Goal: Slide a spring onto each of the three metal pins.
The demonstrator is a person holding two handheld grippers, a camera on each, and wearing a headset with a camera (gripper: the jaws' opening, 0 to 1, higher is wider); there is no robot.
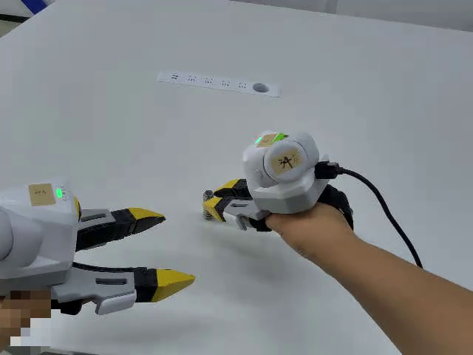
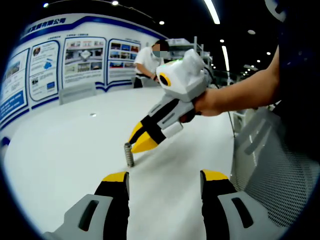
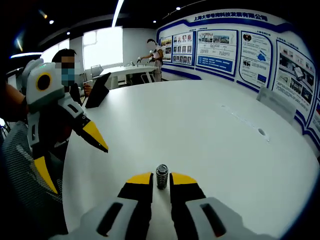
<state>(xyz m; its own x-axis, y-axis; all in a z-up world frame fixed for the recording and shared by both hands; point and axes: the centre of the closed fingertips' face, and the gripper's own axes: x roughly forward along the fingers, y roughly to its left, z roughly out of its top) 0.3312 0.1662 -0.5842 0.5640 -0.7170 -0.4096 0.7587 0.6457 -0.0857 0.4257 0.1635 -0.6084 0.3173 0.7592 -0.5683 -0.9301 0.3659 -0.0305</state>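
A small metal spring stands upright on the white table, and my right gripper is shut on it, one yellow tip on each side. In the head view the spring shows just left of the right gripper, which a hand holds low at the table's middle. The left gripper view shows the spring under the right gripper. My left gripper hovers open at the lower left, a short way from the spring, with nothing between its fingers. I cannot make out any pins.
A white power strip lies flat at the far side of the table. A black cable trails from the right gripper toward the right. A dark laptop stands at the table's far edge, and people stand beyond it.
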